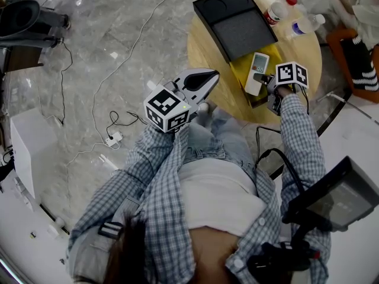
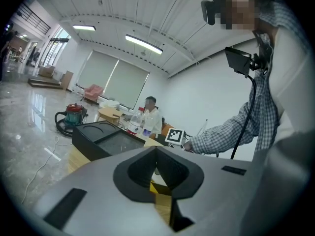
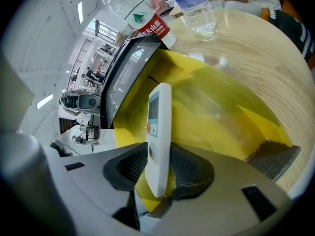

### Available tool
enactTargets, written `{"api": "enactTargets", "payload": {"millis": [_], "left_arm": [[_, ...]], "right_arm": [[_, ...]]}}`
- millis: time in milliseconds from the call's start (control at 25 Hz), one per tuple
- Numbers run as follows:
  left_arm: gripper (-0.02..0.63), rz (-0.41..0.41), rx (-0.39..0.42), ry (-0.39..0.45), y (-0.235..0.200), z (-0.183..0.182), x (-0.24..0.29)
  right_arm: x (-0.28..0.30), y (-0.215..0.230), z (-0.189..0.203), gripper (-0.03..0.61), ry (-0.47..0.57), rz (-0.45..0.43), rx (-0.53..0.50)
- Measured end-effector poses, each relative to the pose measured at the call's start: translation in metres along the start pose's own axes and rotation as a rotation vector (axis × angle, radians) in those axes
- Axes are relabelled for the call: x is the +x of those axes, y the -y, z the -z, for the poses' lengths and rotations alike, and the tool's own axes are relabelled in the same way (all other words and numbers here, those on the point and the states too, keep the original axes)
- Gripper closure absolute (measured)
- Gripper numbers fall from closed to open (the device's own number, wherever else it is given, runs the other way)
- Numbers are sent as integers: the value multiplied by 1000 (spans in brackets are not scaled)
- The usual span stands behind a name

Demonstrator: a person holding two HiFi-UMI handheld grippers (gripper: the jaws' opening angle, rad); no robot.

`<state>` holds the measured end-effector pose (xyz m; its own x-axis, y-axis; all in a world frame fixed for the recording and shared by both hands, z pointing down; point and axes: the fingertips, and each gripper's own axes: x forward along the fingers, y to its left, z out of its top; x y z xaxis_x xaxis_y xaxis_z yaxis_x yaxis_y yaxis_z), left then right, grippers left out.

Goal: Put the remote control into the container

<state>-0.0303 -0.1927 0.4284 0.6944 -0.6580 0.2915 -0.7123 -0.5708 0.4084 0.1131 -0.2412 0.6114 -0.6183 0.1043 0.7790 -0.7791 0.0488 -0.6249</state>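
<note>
The white remote control [image 1: 257, 73] lies tilted over the yellow container [image 1: 240, 70] on the round wooden table [image 1: 204, 52]. In the right gripper view the remote control [image 3: 158, 132] stands on its edge between the jaws, its far end inside the yellow container [image 3: 221, 107]. My right gripper [image 3: 160, 168] is open: the left pad stands a little off the remote. In the head view the right gripper [image 1: 266, 87] sits at the remote's near end. My left gripper [image 1: 208, 78] is shut and empty, hovering off the table's near-left edge. Its closed jaws [image 2: 157, 154] point toward the table.
A black tray [image 1: 237, 19] sits on the far part of the table, beside two plastic bottles [image 1: 279, 7] [image 1: 305, 23]. Cables and a plug strip [image 1: 113, 138] lie on the marble floor at the left. A person [image 2: 150, 114] sits beyond the table.
</note>
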Motion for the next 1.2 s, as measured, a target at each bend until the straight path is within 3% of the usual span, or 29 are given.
{"api": "enactTargets", "payload": {"millis": [520, 840, 1200], "left_arm": [[604, 23, 3, 13, 0, -2, -1], [604, 36, 15, 12, 4, -2, 0], [604, 29, 45, 4, 6, -4, -6]], "right_arm": [[-10, 6, 0, 454, 40, 70, 25], [-16, 17, 1, 456, 84, 160, 42], [-47, -1, -7, 457, 362, 121, -85]]}}
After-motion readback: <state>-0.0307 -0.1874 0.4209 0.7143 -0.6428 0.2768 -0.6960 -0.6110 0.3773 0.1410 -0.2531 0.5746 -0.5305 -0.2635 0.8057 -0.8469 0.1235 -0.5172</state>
